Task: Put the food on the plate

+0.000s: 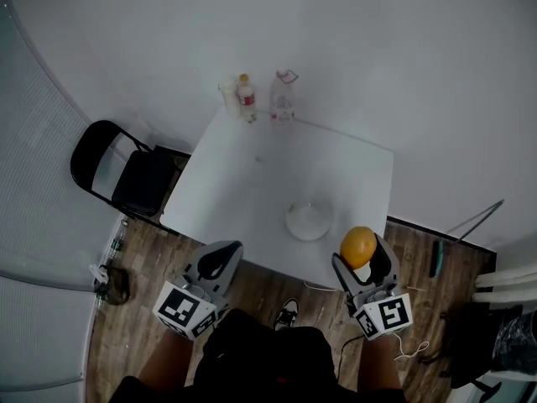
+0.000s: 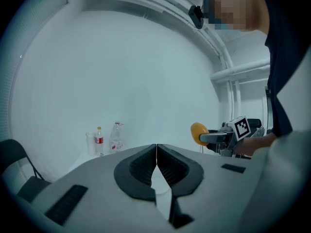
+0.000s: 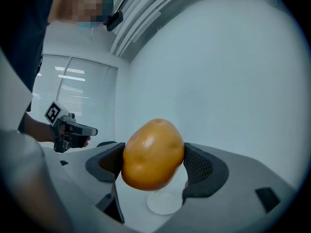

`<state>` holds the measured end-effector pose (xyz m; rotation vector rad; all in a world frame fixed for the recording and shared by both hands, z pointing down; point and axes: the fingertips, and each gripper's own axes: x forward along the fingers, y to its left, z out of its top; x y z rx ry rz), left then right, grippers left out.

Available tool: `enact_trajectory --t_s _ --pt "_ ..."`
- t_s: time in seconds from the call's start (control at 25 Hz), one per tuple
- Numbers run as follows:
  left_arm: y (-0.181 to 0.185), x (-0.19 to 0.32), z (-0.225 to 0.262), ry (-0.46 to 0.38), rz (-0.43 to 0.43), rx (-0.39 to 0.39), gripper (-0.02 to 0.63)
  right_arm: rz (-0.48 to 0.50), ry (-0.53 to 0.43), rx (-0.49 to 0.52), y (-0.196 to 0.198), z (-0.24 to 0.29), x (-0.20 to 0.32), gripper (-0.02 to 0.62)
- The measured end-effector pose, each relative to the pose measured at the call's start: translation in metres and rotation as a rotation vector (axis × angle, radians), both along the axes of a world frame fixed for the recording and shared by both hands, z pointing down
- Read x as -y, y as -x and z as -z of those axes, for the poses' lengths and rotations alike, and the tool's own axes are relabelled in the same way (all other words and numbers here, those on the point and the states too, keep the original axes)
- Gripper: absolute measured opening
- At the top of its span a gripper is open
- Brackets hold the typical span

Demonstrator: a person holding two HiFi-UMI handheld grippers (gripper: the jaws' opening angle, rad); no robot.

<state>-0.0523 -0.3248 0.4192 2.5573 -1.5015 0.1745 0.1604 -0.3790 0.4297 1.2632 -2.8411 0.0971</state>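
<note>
You hold a smooth, egg-shaped piece of food (image 3: 152,153) in your right gripper (image 1: 361,257). Its skin is orange-yellow, with a soft shine on the upper side and a few faint darker patches. The two dark, ribbed fingers (image 3: 200,168) press against its left and right sides, and it fills the gap between them. It bulges above and below the pads, clear of the desk (image 1: 252,183).

Seen from your head, the food hangs in the air over the desk's near right corner. It is just to the right of the plate (image 1: 308,222) and not touching it. The plate is small, round, white and bare, and it sits close to the desk's near edge. In the right gripper view it shows low down, beneath and beyond the food.

Your left gripper (image 2: 156,152) is by the near edge, towards the left corner. Its jaws are pressed together with nothing between them.

At the desk's far left corner a small bottle with a red label (image 1: 245,96) stands between a clear cup (image 1: 227,93) and a taller clear bottle (image 1: 283,97). A black folding chair (image 1: 126,170) stands beside the desk's left edge, on a wooden floor (image 1: 134,309).
</note>
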Motion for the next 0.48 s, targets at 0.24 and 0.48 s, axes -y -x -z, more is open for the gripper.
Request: enact_trajectory --t_s 0.24,0.48 --pt "0.016 0.010 -0.010 0.015 0.042 -0.013 0.023 0.025 0.099 -0.067 0.024 -0.045 0.051 0.391" --pt "0.045 0.019 -0.021 0.023 0.045 -0.022 0.023 0.022 0.238 -0.216 0.061 -0.128 0.096 0.391"
